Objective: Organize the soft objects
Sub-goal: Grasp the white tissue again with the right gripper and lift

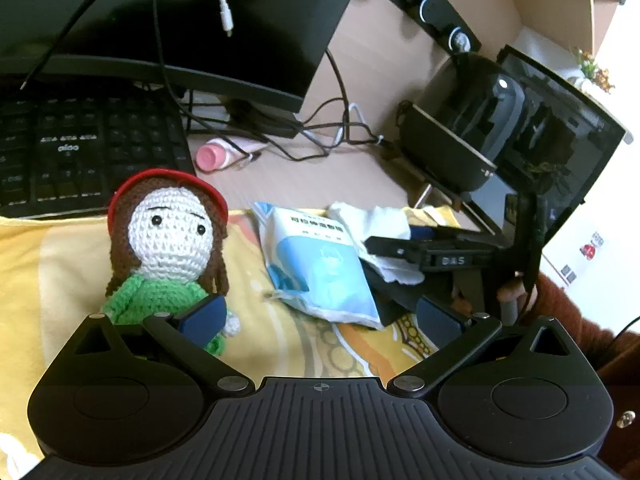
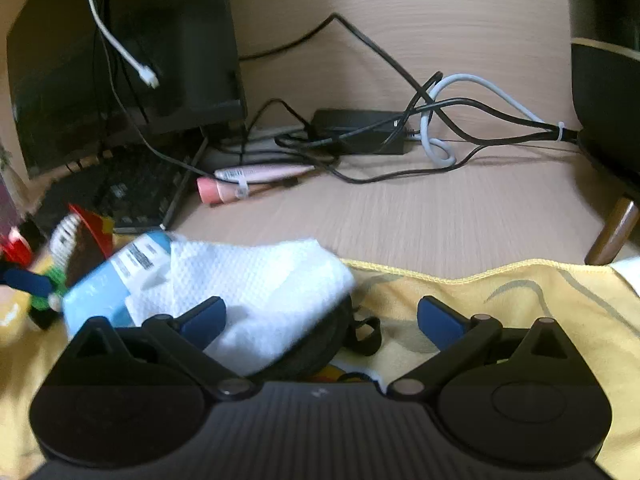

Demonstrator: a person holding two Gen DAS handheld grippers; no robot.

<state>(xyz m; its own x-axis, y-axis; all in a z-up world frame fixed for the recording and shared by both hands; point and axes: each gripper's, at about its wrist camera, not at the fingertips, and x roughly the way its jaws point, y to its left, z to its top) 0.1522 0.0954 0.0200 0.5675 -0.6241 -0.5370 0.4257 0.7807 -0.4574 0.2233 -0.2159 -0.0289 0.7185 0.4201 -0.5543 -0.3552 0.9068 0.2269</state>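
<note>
Both jaw pairs are spread, nothing held; the crocheted green-dressed doll stands beside the left gripper, so it could be toppled by a sideways nudge

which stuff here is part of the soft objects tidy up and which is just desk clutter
For the job:
doll
blue packet
white cloth
yellow towel

Just lying about:
keyboard
monitor
pink tube
cables
power brick
</note>
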